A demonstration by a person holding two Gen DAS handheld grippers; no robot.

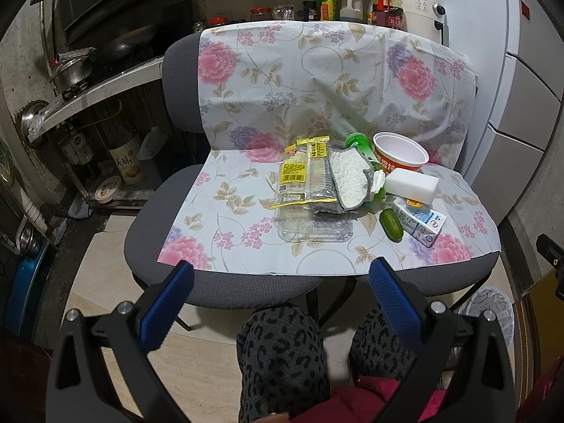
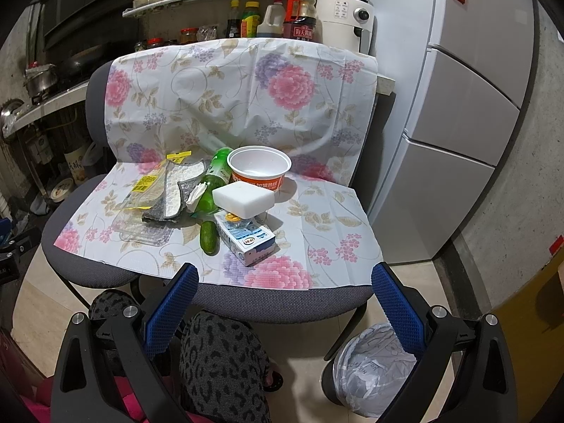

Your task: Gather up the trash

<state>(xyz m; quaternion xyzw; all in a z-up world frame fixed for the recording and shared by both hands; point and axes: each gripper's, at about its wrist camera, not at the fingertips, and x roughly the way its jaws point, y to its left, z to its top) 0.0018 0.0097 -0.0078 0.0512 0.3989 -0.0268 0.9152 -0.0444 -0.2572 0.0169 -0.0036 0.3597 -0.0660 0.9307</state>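
Both claws spread, empty: left claw [image 1: 282, 282], right claw [image 2: 285, 282]. Trash on chair cloth [image 2: 328, 218]: green bottle [image 2: 213, 179] long axis front-back, cap toward backrest; milk carton [image 2: 250, 239] angled front-right.

Sponge [image 2: 243, 199] on carton [image 2: 248, 239], cucumber [image 2: 208, 237] left.

Dim indoor light, both fisheye views sharp in the centre, dark at the edges.

Light falls from above and ahead of the grippers: floral cloth [image 1: 317, 81] and white fridge [image 2: 469, 105] read bright, stove area [image 1: 105, 46] far left sits in deep shadow. Soft shadows under the foam block [image 2: 243, 199] and bowl [image 2: 259, 169]. Mild glare on the steel pot [image 1: 70, 70]. Strong barrel bending and black vignette at corners. No motion blur; slight noise in dark zones.
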